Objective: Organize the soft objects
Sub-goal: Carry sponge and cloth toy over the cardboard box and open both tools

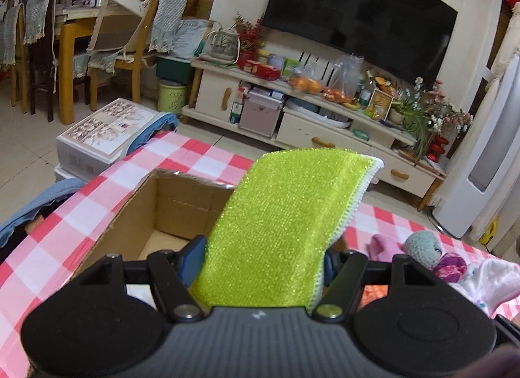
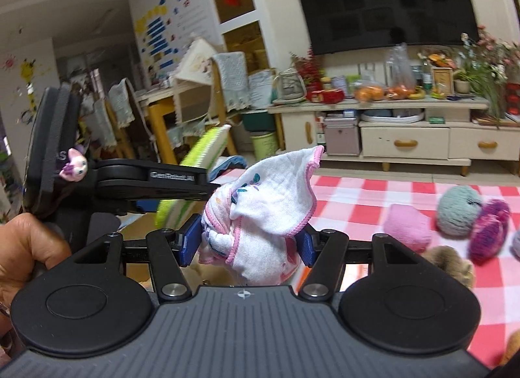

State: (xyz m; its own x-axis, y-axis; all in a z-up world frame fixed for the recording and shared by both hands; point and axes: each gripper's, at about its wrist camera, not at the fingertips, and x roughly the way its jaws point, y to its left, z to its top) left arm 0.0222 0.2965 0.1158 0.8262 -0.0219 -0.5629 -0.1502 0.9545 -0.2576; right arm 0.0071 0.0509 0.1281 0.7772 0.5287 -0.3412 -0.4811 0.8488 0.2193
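Note:
My left gripper (image 1: 261, 261) is shut on a lime-green scrubbing cloth (image 1: 286, 222) and holds it upright above the near edge of an open cardboard box (image 1: 136, 212) on the pink checked table. My right gripper (image 2: 247, 243) is shut on a bunched white cloth with pink trim (image 2: 266, 202), held above the table. In the right wrist view the left gripper's arm (image 2: 152, 179) and the green cloth (image 2: 198, 163) show at the left, just beside the white cloth.
Soft things lie on the checked tablecloth (image 2: 373, 189): a pink piece (image 2: 406, 226), a grey-blue knitted ball (image 2: 458, 210), a purple yarn ball (image 2: 489, 231), a brown fuzzy piece (image 2: 451, 262). A TV stand (image 1: 325, 130) and dining chairs (image 1: 130, 39) stand beyond the table.

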